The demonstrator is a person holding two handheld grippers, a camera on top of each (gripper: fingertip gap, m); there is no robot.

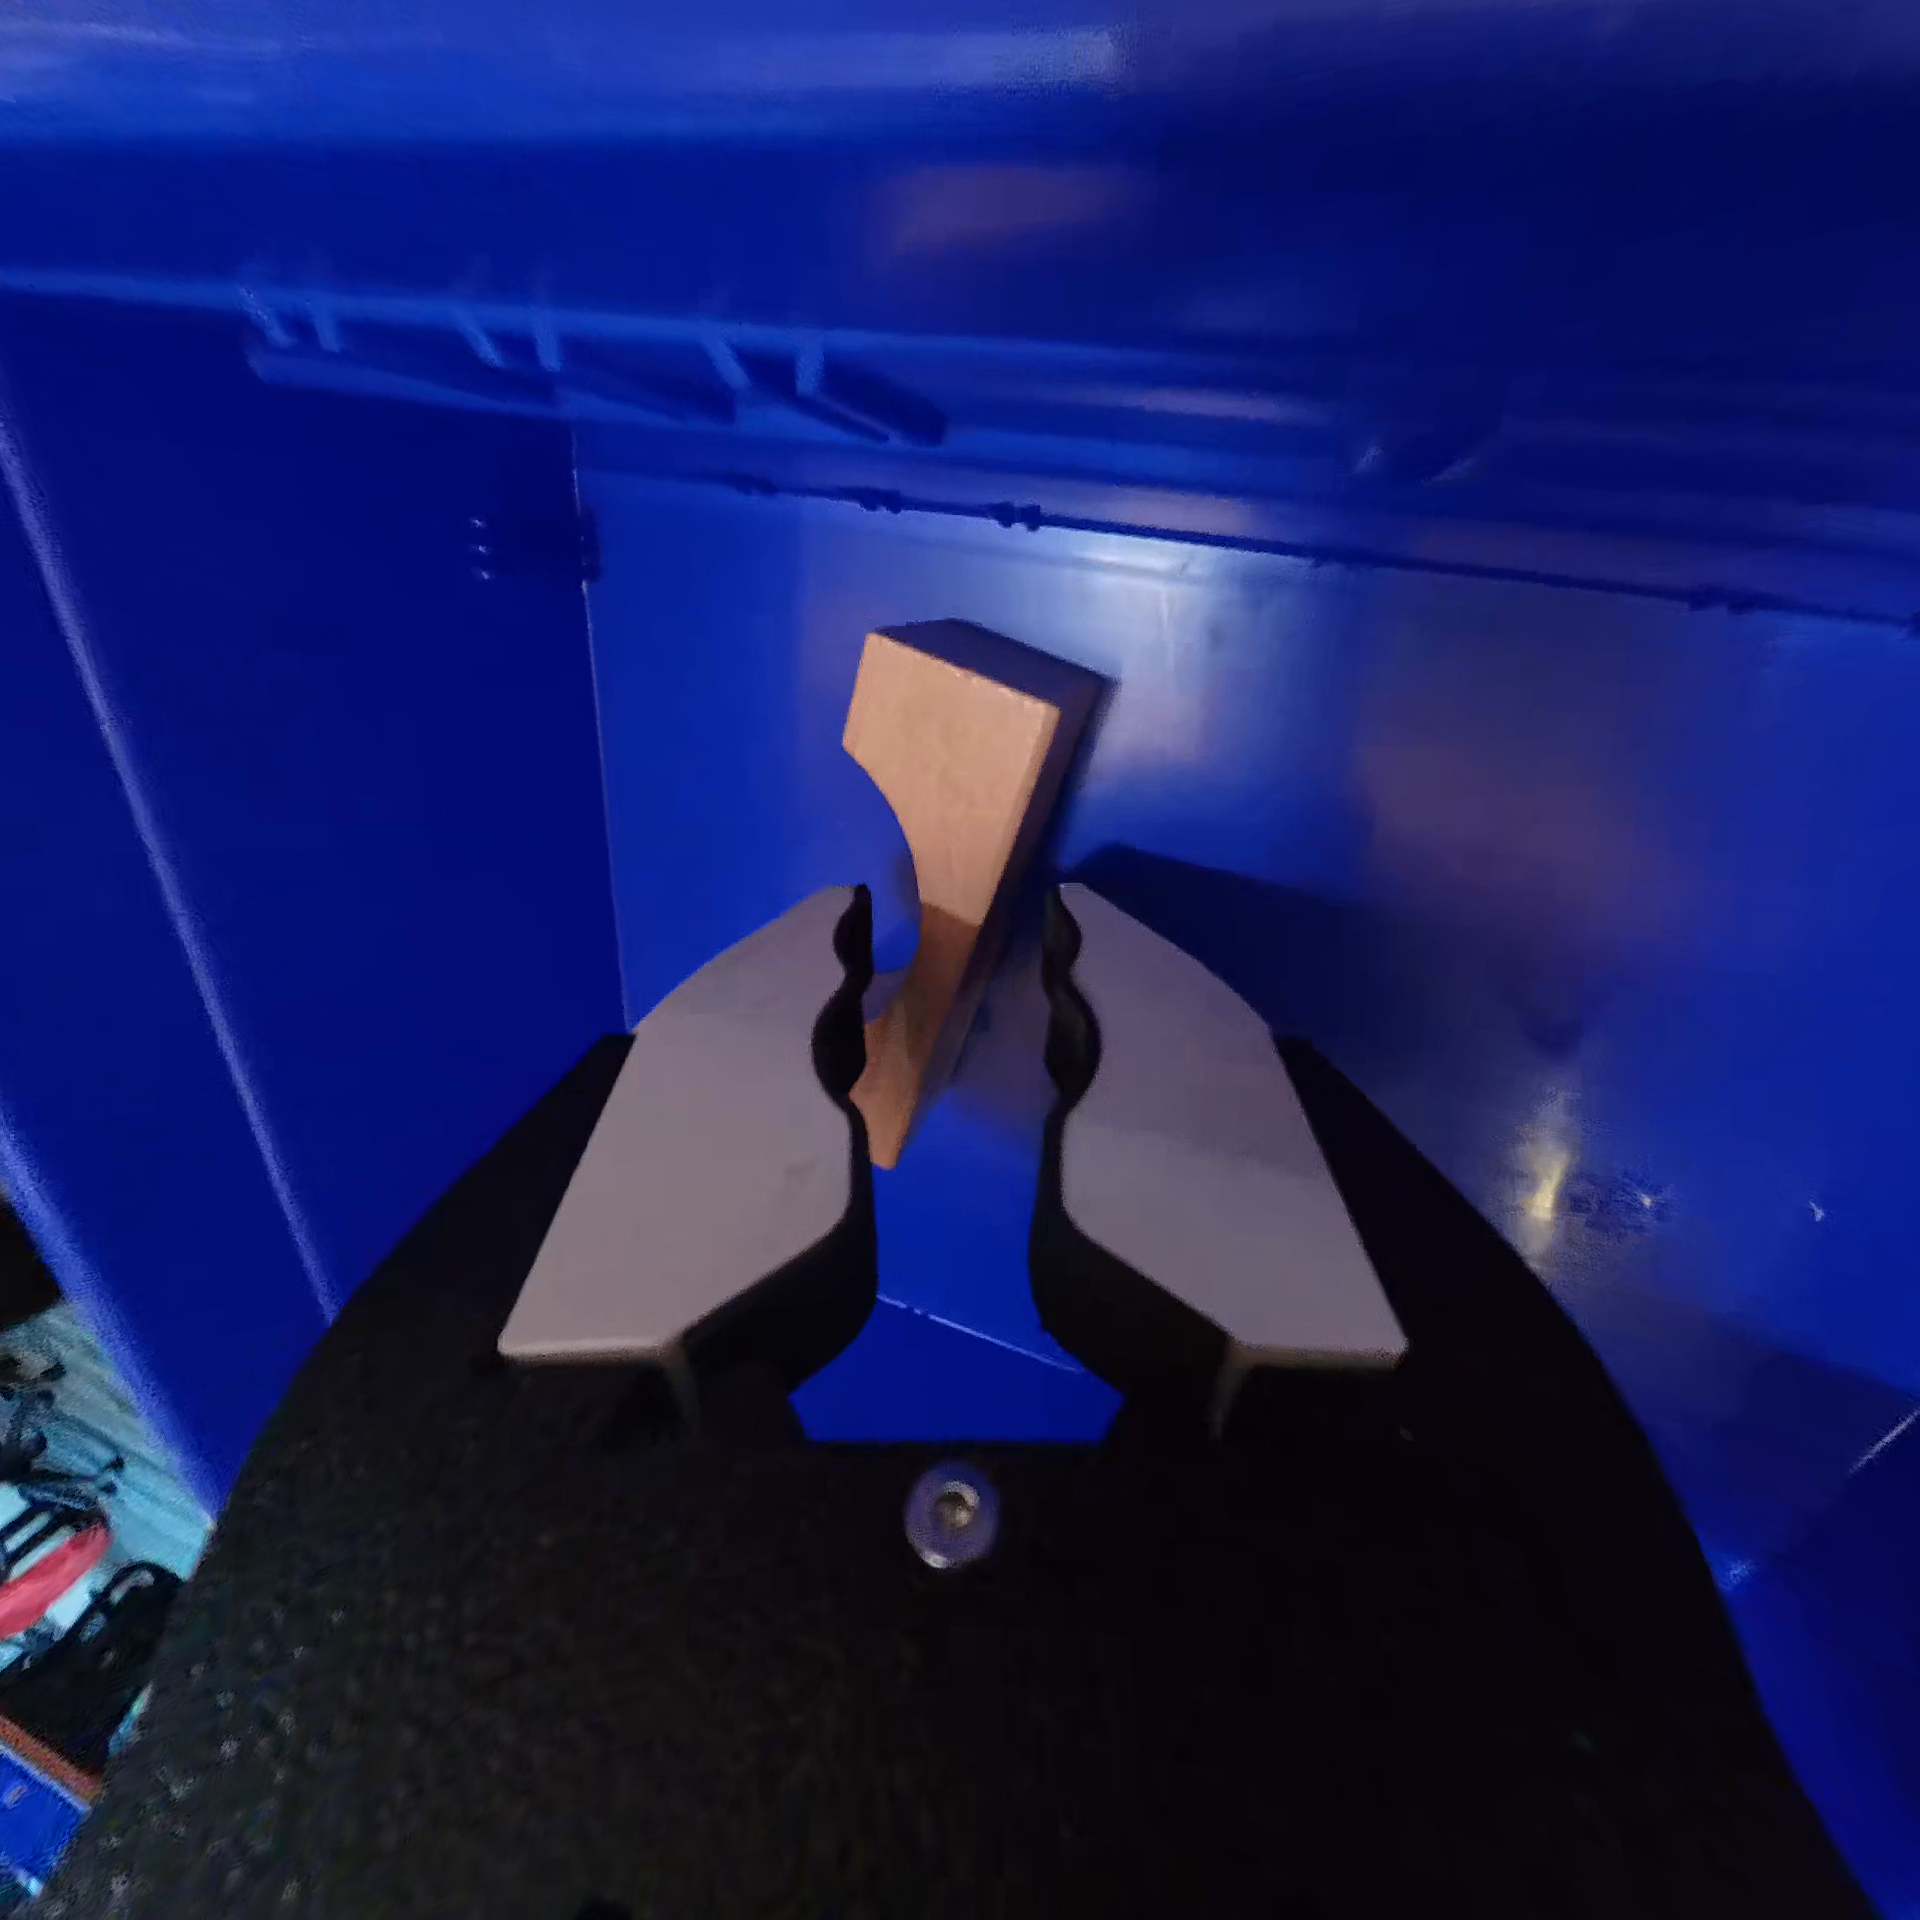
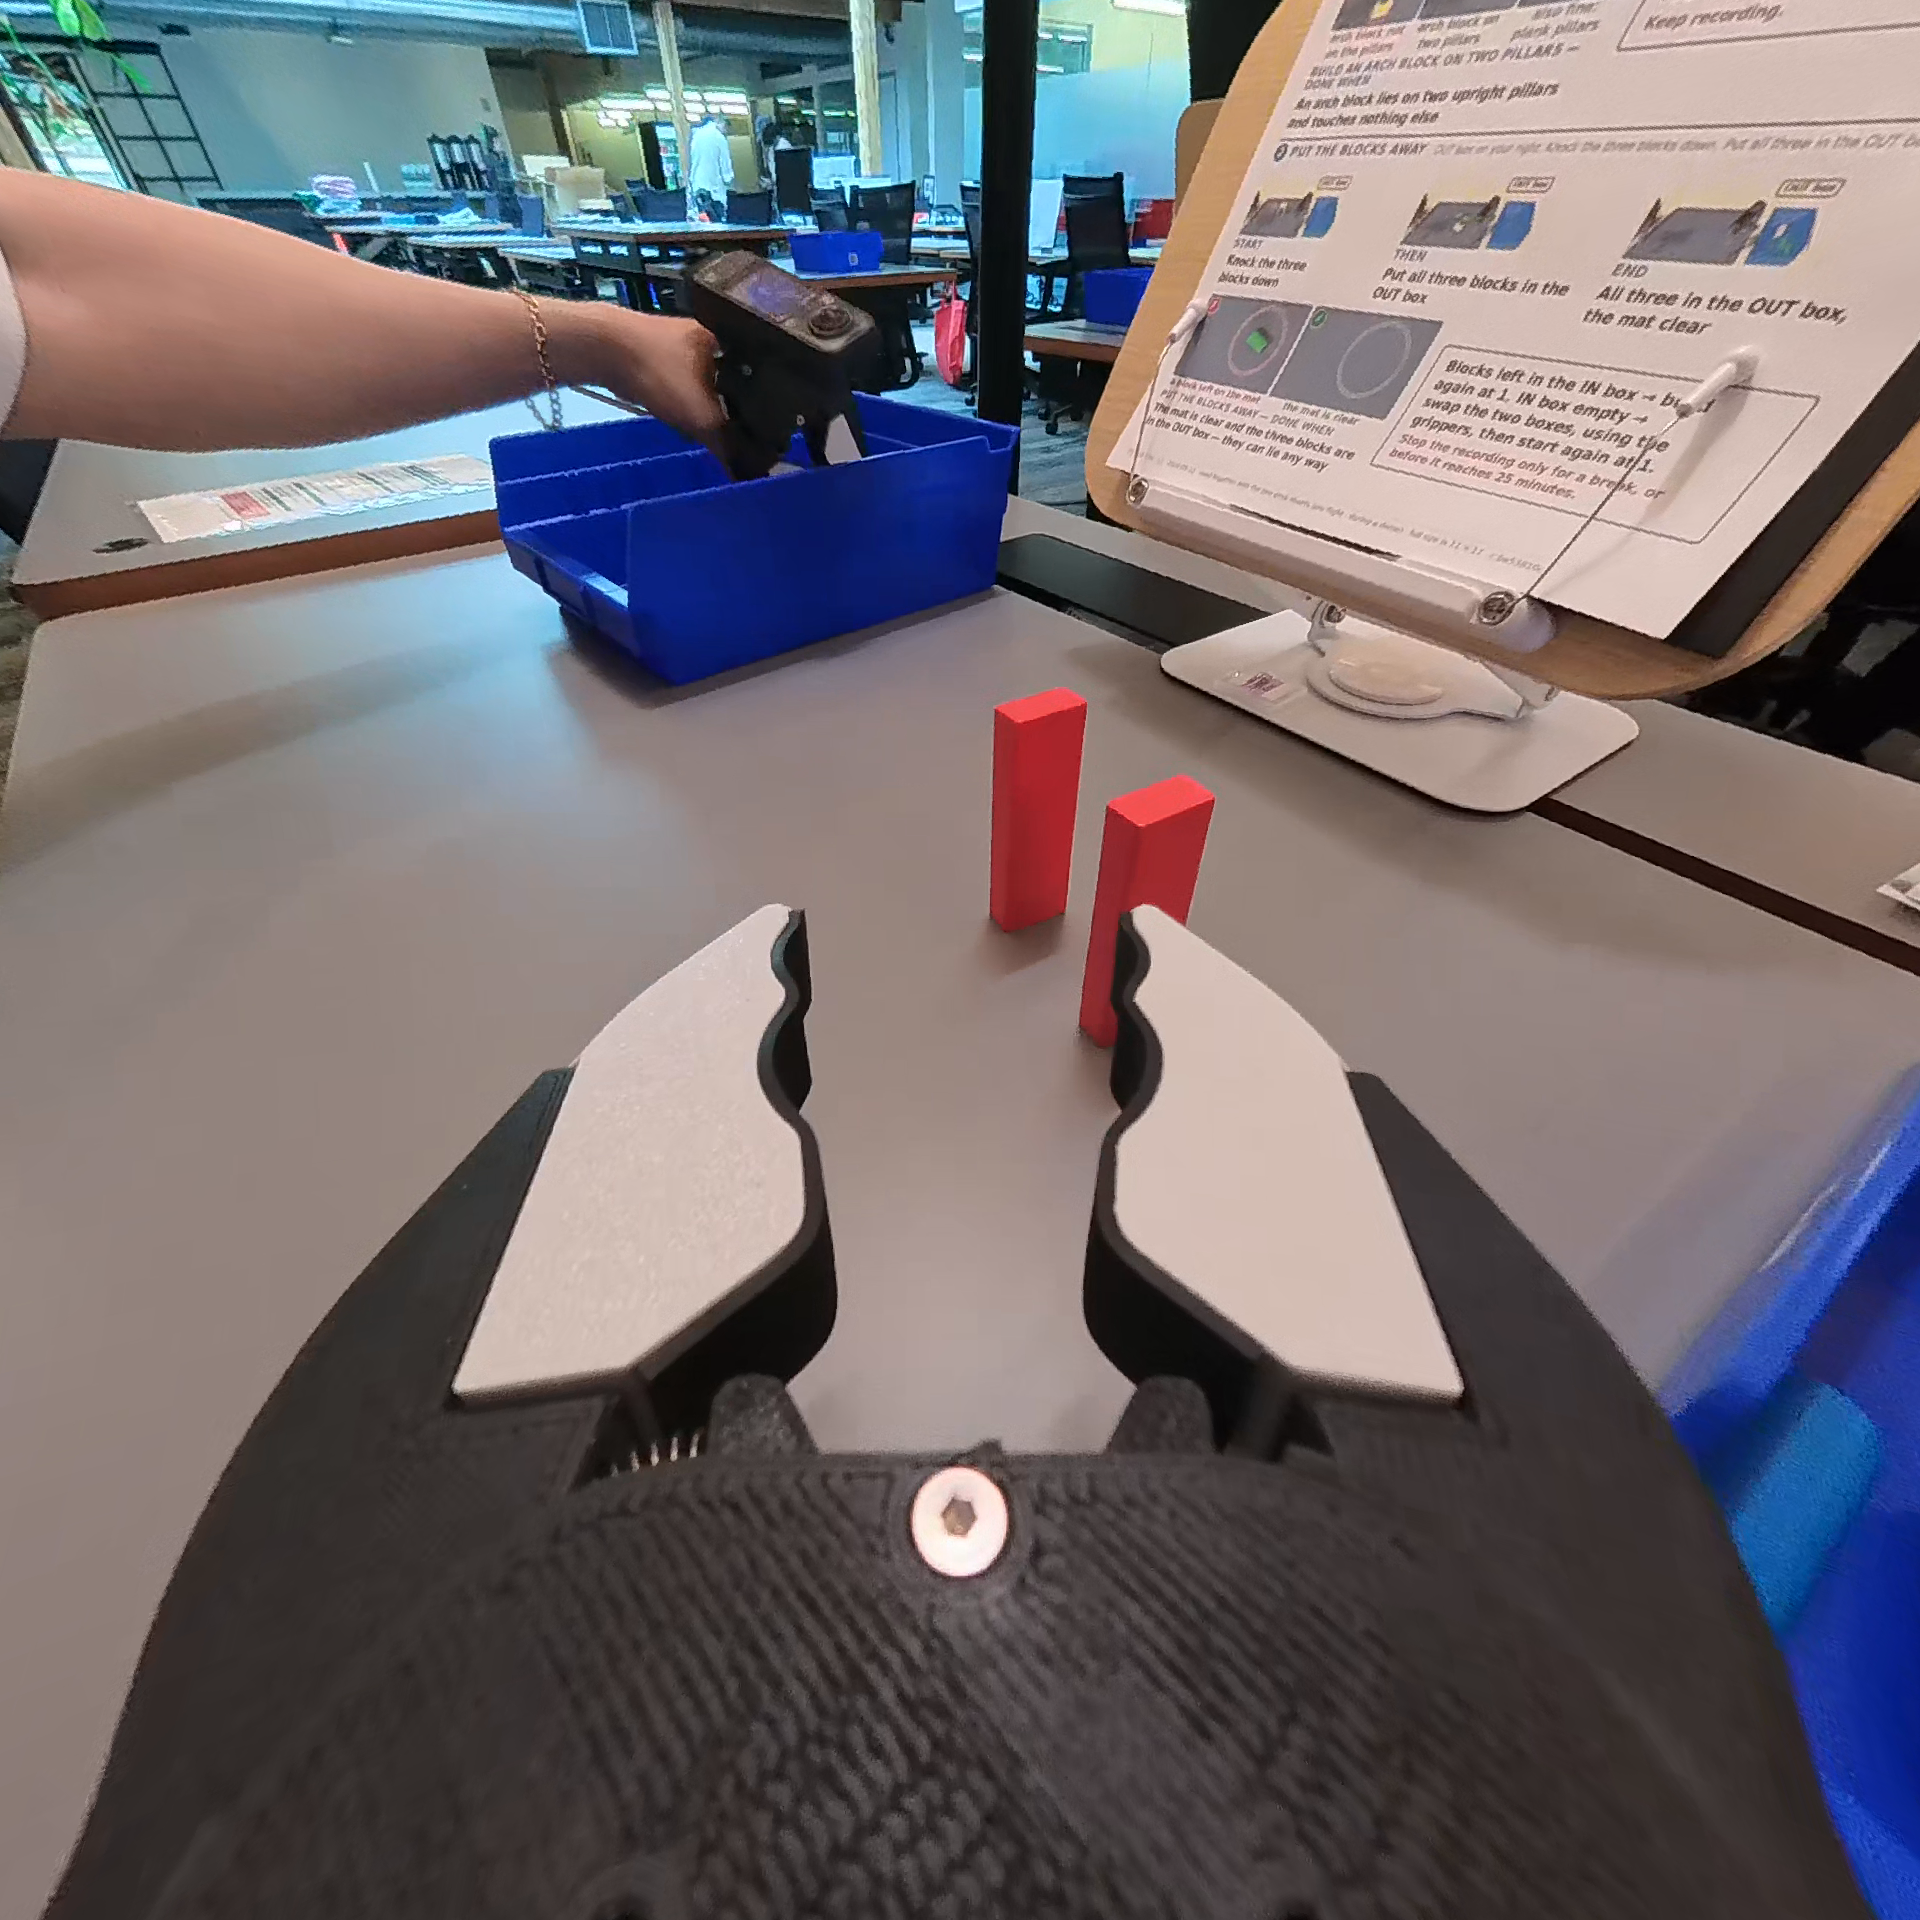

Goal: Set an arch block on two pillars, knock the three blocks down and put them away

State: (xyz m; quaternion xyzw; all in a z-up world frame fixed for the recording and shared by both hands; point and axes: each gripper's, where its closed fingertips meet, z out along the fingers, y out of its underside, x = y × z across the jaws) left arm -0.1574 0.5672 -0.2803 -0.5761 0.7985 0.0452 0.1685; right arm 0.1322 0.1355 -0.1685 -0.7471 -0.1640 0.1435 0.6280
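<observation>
In the left wrist view my left gripper (image 1: pixel 956 904) is down inside a blue bin (image 1: pixel 1351 727) and is shut on a light wooden arch block (image 1: pixel 956 769), which sits tilted between the jaws and stands out beyond the fingertips. In the right wrist view my right gripper (image 2: pixel 966 920) is open and empty, low over the grey table (image 2: pixel 416 831). Two red blocks stand upright just ahead of it: the farther one (image 2: pixel 1034 805) and the nearer one (image 2: pixel 1148 862), whose base is partly hidden by my right fingertip. The left gripper (image 2: pixel 800 457) shows far off, reaching into the blue bin (image 2: pixel 810 561).
A person's arm (image 2: pixel 312 322) stretches from the left to the far bin. A tilted board holding a printed sheet (image 2: pixel 1507 312) stands on a white base at the back right. Another blue bin (image 2: pixel 1818 1403) sits blurred at the right edge. My right fingertips sit around 55 cm from my left ones.
</observation>
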